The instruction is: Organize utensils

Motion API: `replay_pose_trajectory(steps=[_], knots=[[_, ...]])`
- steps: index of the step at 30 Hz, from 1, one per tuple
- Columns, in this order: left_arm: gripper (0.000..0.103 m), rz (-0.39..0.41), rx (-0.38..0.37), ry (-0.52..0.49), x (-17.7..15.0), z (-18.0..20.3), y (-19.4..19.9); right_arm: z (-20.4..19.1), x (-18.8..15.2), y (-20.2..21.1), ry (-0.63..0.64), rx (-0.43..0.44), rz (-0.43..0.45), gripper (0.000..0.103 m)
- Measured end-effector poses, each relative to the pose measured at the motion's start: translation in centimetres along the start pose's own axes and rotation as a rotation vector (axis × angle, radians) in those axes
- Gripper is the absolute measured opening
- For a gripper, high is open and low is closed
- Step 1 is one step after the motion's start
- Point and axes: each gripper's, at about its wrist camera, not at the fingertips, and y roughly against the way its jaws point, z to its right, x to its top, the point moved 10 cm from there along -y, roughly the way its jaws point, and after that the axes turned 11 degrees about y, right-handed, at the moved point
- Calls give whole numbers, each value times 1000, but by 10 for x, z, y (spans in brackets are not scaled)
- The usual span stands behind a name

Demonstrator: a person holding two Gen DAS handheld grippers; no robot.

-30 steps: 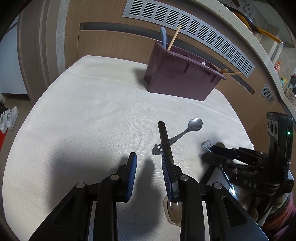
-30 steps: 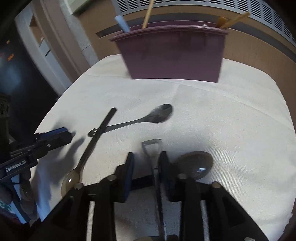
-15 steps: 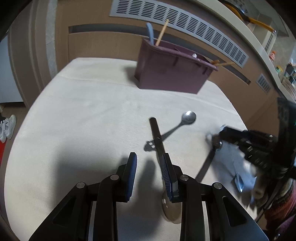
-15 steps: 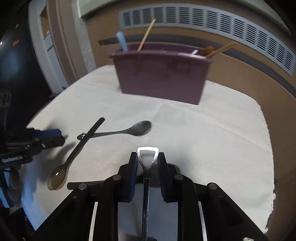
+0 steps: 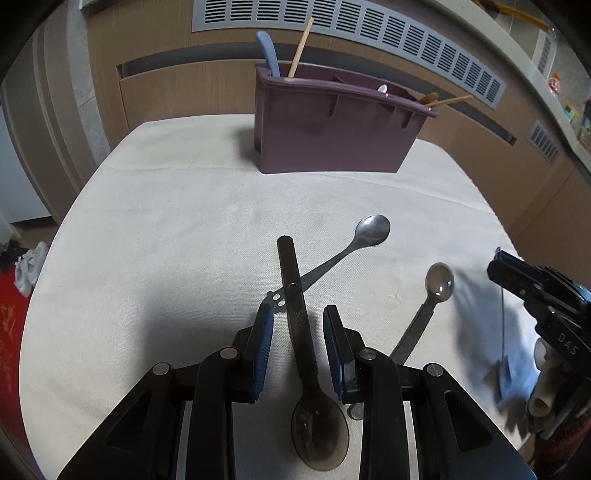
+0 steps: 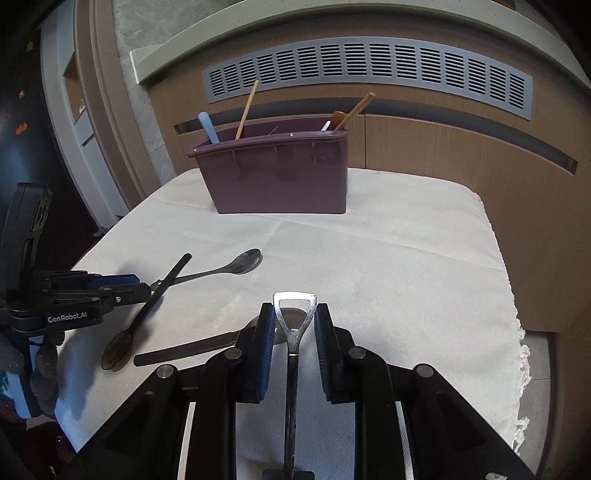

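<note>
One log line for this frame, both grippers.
left gripper: open, straddling dark spoon on cloth | right gripper: shut on metal utensil, lifted | target: purple caddy

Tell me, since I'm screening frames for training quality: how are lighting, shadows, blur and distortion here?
Left wrist view: sharp; the left tool casts a broad shadow on the cloth; the vent bows with fisheye distortion. Right wrist view: sharp centrally, dark at the left edge; the caddy is evenly lit, and the handle in the right tool shows mild glare.
</note>
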Motion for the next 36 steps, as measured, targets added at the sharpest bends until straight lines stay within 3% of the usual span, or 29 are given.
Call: replay_pose_trajectory(steps=[6,8,13,16,19,24,28,36], knots=[[29,-25,41,-24,-7,3,-8,3,-2,5,-6,-12,12,20],[29,-11,9,-28,-4,7,-4,4,-2,6,-3,-18,15,20],[29,-24,-169,-295,14,68,1,8,-4,4,-23,-16,9,20],[29,-66,-163,-427,25,85,-21,10,-5,9,-37,-21,21,20],[29,-131,-147,-495,31,92,-45,13,-7,16,-52,-25,35,20],[29,-145,-101,-494,47,91,-66,19,-12,14,-62,-30,23,20],[29,-206,-117,-528,42,95,-77,18,-13,9,-66,-21,13,20],[30,-248,-128,-584,36,100,-79,17,-14,7,-65,-21,2,20]])
